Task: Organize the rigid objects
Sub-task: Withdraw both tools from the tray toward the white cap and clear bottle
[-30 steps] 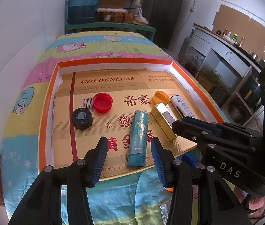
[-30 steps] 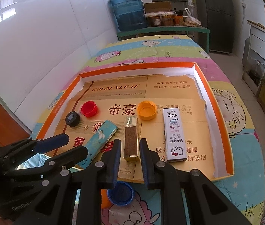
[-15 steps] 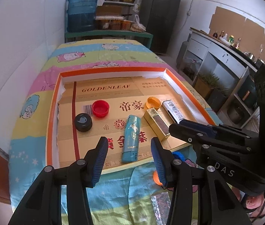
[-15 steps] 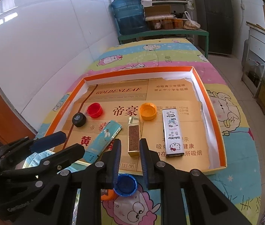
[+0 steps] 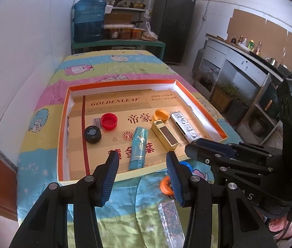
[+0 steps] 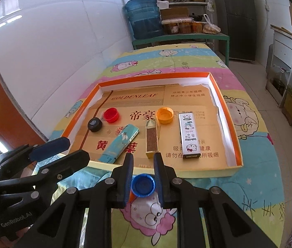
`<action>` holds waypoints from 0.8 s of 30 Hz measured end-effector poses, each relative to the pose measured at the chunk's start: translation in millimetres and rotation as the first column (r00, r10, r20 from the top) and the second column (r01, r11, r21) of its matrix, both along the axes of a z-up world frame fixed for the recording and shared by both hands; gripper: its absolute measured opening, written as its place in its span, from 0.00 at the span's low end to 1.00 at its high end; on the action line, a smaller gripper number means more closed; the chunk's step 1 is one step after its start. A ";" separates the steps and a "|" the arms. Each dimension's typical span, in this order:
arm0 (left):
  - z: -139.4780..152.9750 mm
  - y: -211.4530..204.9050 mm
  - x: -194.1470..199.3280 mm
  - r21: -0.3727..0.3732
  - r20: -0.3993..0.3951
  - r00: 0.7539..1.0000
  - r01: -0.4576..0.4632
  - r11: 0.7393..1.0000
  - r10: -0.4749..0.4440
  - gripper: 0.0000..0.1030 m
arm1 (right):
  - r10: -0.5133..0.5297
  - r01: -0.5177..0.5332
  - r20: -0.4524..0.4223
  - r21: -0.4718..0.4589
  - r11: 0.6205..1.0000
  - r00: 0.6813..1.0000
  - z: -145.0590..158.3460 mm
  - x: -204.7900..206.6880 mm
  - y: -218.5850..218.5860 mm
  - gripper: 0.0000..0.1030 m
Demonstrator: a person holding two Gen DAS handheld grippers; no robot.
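Tray (image 6: pixel 231 136) of caps and boxes ahead, left gripper (image 5: pixel 142 164) spread, right gripper (image 6: pixel 143 166) straddling blue cap (image 6: pixel 142 185), unpinched.

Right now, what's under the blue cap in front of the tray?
An orange cap peeks out beneath the blue cap, on the blanket. Most of it is covered, so whether it's upside down can't be seen.

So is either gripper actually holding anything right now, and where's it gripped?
Nothing is held. The left gripper is open and empty. The right gripper is open, its fingers either side of the blue cap on the blanket, not touching it.
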State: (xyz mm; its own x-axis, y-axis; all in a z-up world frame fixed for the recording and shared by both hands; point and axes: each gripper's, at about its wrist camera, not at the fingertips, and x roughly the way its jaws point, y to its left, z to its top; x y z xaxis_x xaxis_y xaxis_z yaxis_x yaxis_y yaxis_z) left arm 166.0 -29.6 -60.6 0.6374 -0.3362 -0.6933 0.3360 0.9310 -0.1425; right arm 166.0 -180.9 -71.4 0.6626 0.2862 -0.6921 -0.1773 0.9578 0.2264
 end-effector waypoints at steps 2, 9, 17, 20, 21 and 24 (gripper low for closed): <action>3.2 0.3 -3.5 -0.001 0.002 1.000 0.001 1.000 -0.001 0.48 | 0.005 -0.005 0.006 0.000 1.000 1.000 2.8 -5.0 0.6 0.19; 13.7 -1.8 -19.9 0.006 0.023 1.000 0.012 1.000 -0.012 0.48 | 0.020 -0.020 0.031 0.004 1.000 0.999 13.2 -23.6 2.2 0.19; 19.1 3.0 -33.9 0.002 0.032 0.999 0.016 1.000 -0.016 0.48 | 0.043 -0.044 0.043 0.001 0.999 0.998 18.4 -47.9 1.7 0.19; 17.8 7.4 -38.7 -0.007 0.025 1.000 0.010 1.000 -0.010 0.48 | 0.057 -0.057 0.041 -0.003 0.998 0.998 17.2 -59.2 1.1 0.19; 17.4 8.4 -39.6 -0.009 0.023 1.000 0.008 1.000 -0.008 0.48 | 0.061 -0.061 0.039 -0.003 0.998 0.997 16.4 -63.5 0.7 0.19; 15.0 13.2 -44.1 -0.017 0.017 1.000 0.003 1.000 -0.002 0.48 | 0.070 -0.070 0.032 -0.002 0.998 0.997 14.1 -72.7 -0.1 0.19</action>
